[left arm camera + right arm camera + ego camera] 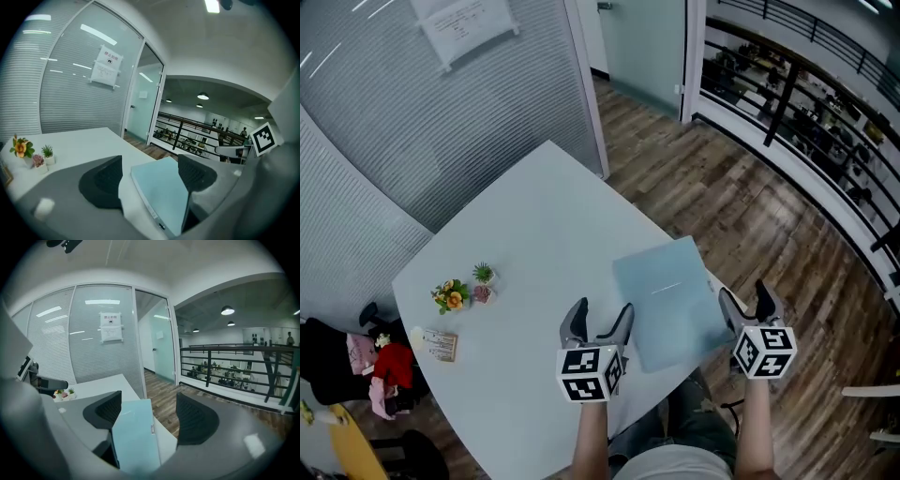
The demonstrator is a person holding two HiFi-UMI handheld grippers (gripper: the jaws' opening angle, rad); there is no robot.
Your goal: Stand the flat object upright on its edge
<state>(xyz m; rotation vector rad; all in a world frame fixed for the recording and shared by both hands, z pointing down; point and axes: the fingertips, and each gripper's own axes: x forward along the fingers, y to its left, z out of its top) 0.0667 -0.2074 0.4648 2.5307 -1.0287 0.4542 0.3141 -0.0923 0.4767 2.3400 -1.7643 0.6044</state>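
On the white surface [544, 216] a pale blue flat object [670, 300] lies face down and level, not on its edge, one corner reaching the rim nearest the person. Just left of the flat object sits the left gripper [602, 309], jaws spread wide and holding nothing; in the left gripper view the flat object [161, 187] shows in the gap, close to the jaw on its side. Just right of the flat object sits the right gripper [746, 295], jaws likewise spread and empty, with the flat object [133, 432] beside its inner jaw. Whether either jaw touches the flat object cannot be told. Well left of the flat object stand small potted flowers [450, 296].
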